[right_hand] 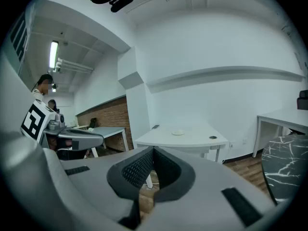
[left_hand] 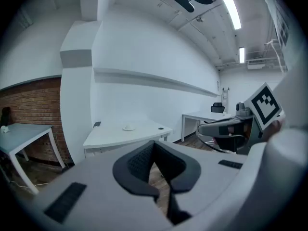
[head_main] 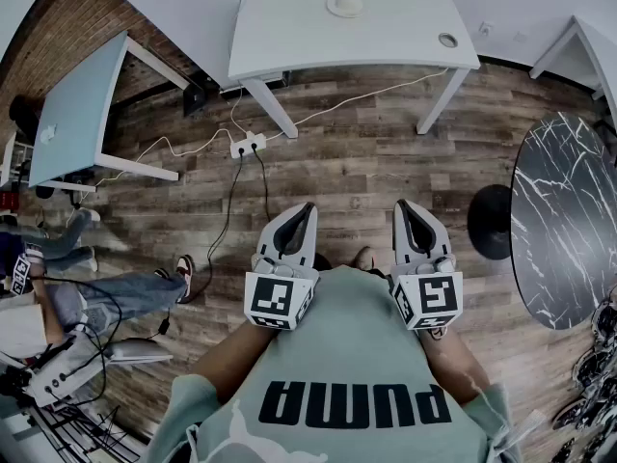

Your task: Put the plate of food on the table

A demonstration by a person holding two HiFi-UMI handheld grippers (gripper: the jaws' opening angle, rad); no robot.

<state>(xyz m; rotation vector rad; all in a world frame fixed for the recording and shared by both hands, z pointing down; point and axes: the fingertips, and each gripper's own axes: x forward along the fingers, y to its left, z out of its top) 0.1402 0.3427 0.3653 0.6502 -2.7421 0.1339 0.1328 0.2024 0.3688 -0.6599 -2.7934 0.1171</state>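
Grey plastic jaws on the left gripper (head_main: 305,212) and the right gripper (head_main: 406,207) are pressed together with nothing between them, low in the centre of the head view. Just below, the person's shirt (head_main: 347,355) reads PUMA, upside down. Ahead, a corded power strip (head_main: 248,145) lies on the wood floor (head_main: 366,172), a likely trip hazard. At upper centre, a small round plate (head_main: 345,5) rests on a white desk (head_main: 289,37), well apart from both grippers. Its food cannot be made out, and a tilted lift could spill it.
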